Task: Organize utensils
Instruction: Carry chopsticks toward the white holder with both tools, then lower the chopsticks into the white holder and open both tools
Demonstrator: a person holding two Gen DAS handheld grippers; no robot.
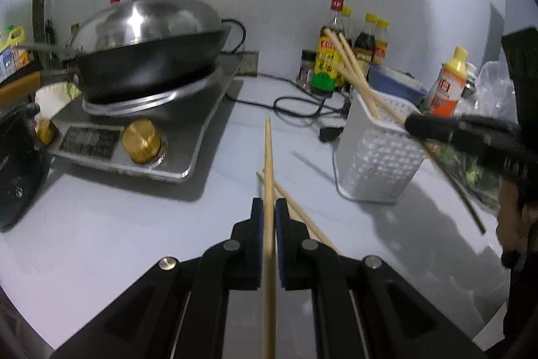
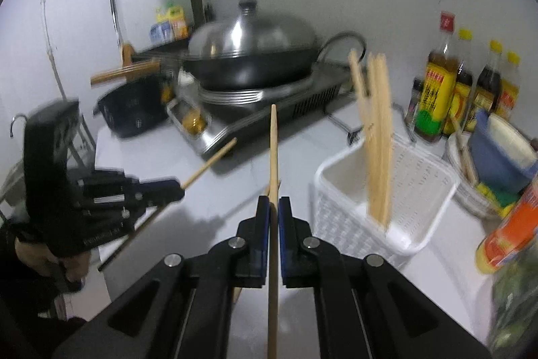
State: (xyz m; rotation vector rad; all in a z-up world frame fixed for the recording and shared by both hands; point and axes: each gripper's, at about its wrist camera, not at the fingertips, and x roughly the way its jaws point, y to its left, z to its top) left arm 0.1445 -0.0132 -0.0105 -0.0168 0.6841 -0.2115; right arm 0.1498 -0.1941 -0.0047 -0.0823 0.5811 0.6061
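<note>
Chopstick (image 1: 268,177) is pinched between the left gripper (image 1: 269,207) pads, its tip reaching ahead of the fingers; another chopstick (image 2: 273,157) is pinched likewise by the right gripper (image 2: 274,206). Loose chopsticks (image 1: 299,214) lie just beyond the left fingers. White basket (image 2: 413,190), right of the right fingers, holds upright chopsticks (image 2: 378,137).

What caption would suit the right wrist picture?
Right gripper clamps a long wooden chopstick beside the white perforated plastic utensil basket holding more chopsticks.
</note>
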